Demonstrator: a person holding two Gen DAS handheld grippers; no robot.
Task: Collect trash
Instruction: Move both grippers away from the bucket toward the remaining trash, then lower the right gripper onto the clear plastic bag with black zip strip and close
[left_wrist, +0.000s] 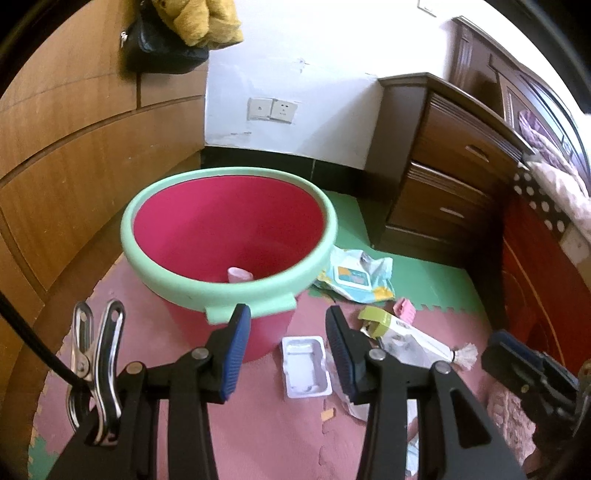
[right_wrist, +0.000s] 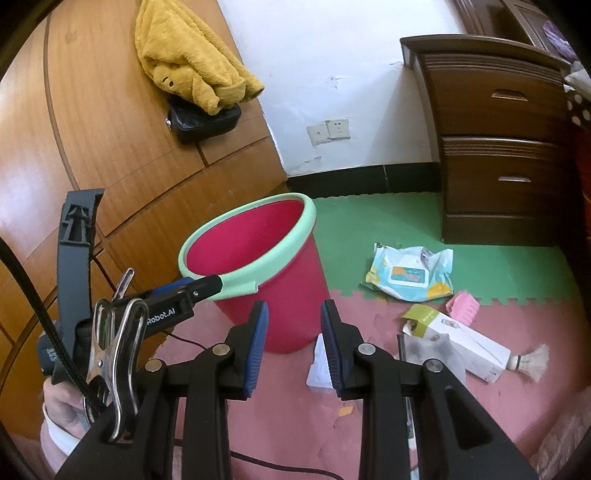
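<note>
Nearest the lens in the left wrist view, a steel clip (left_wrist: 96, 373) hangs at the lower left on the mount of the left gripper (left_wrist: 288, 354), whose blue-padded fingers (left_wrist: 236, 354) stand partly apart with nothing between them. Below them lies a floor of pink foam mats (left_wrist: 266, 435), turning to green mats (left_wrist: 424, 280) toward the right. Wooden wardrobe panels (left_wrist: 74, 166) fill the left of the frame, a white wall with sockets (left_wrist: 271, 109) the upper middle, and a dark brown drawer chest (left_wrist: 450, 173) the upper right. In the middle stands the red bucket with a pale green rim (left_wrist: 229, 236), a small pink item (left_wrist: 239, 275) lying inside. Just right of its base on the pink mat sit a white plastic tray (left_wrist: 306, 365), partly behind the right finger, then a crumpled wipes packet (left_wrist: 356, 275), a pink piece (left_wrist: 405, 309), a white and green carton (left_wrist: 402, 334) and a shuttlecock (left_wrist: 466, 355). In the right wrist view the right gripper (right_wrist: 294, 347) also stands partly apart, empty, over the pink mat; at its left a hand (right_wrist: 61, 406) grips the other tool, whose tip reaches the bucket's rim. A mustard cloth (right_wrist: 192, 55) drapes over a black bag (right_wrist: 203, 120) at the upper left.
</note>
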